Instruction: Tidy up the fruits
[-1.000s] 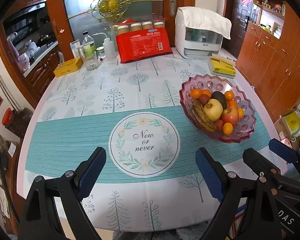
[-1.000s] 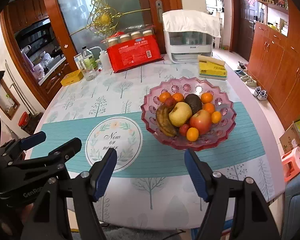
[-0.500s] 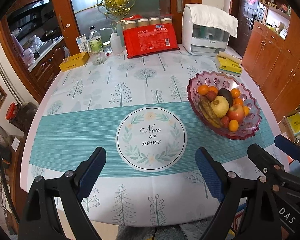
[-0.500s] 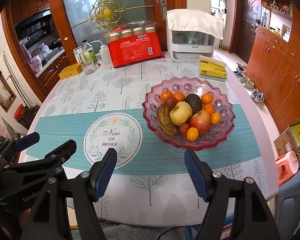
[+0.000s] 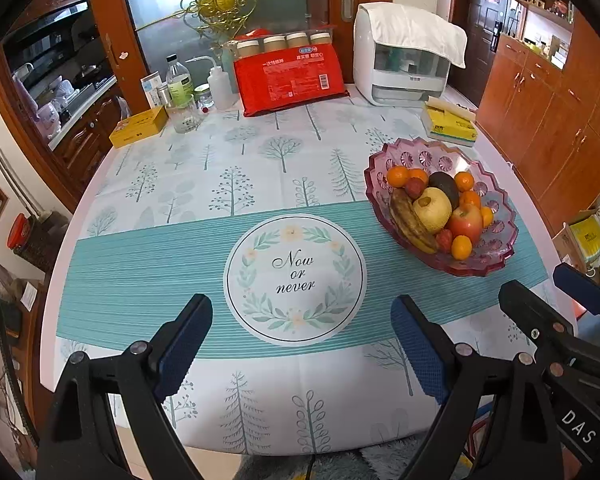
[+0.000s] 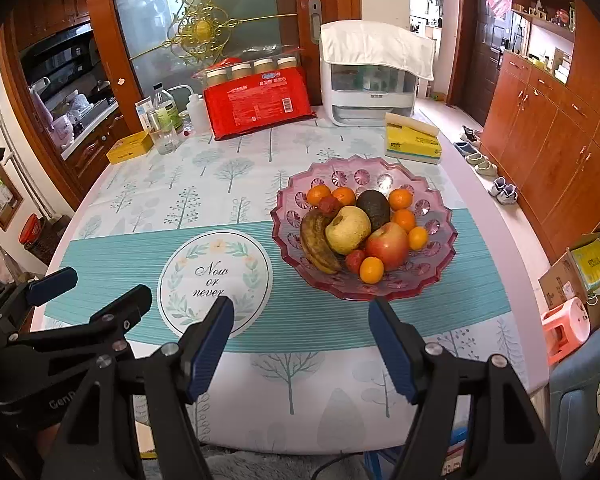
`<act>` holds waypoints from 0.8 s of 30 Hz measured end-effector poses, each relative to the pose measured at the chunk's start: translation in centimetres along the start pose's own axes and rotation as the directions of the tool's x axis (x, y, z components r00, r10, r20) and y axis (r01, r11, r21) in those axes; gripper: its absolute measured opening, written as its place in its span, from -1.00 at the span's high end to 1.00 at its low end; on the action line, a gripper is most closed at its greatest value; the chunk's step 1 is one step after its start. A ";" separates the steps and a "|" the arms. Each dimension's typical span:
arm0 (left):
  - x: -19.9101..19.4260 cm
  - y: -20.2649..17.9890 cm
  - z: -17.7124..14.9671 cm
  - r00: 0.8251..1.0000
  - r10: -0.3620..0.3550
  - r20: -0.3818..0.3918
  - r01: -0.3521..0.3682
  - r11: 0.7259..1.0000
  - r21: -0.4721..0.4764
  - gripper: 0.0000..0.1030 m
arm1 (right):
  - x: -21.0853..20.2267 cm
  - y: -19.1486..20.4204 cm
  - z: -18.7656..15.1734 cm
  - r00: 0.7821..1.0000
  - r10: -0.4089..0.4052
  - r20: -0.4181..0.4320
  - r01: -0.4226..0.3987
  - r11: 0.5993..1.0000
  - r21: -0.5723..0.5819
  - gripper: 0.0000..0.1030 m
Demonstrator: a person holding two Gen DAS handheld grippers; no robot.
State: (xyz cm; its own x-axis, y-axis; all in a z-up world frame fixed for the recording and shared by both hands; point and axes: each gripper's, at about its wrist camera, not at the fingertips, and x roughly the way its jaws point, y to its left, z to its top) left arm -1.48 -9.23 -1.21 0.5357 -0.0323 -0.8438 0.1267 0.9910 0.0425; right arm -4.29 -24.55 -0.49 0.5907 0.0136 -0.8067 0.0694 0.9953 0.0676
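Note:
A pink glass fruit bowl (image 5: 496,248) (image 6: 436,208) stands on the right half of the table. In it lie a brown banana (image 6: 316,240), a yellow pear (image 6: 348,230), a red apple (image 6: 388,246), a dark avocado (image 6: 374,208), several small oranges (image 6: 371,270) and small red fruits. My left gripper (image 5: 302,340) hovers open over the near table edge, below the round "Now or never" print (image 5: 296,276). My right gripper (image 6: 302,334) is open too, just short of the bowl's near rim. Neither holds anything. Each gripper shows at the edge of the other's view.
At the table's far edge stand a red package (image 5: 292,80), jars, bottles (image 5: 179,80), a glass, a yellow box (image 5: 138,132), a white appliance (image 5: 404,64) under a cloth and a yellow tissue pack (image 6: 412,142). Wooden cabinets line the right wall. A cardboard box and a pink stool (image 6: 568,324) sit on the floor.
Both views have tilted slightly, so the table and bowl sit a little lower in frame. The grippers' openings and the fruits are unchanged.

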 end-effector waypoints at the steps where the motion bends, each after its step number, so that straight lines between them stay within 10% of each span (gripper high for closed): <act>1: 0.0 0.0 0.0 1.000 -0.001 -0.001 0.001 1.000 0.001 -0.75 | 0.0 0.0 0.0 1.000 -0.002 0.000 0.002 1.000 0.001 -0.37; 24: 1.0 0.4 0.0 1.000 -0.006 -0.017 0.006 1.000 0.002 -0.75 | 0.3 0.1 0.2 1.000 -0.011 -0.009 0.011 1.000 0.005 -0.37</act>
State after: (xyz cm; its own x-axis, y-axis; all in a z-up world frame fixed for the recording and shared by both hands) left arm -0.91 -8.91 -2.05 0.5204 -0.0356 -0.8532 0.1317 0.9905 0.0390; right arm -3.90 -24.45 -0.63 0.5823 0.0037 -0.8130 0.0800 0.9949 0.0618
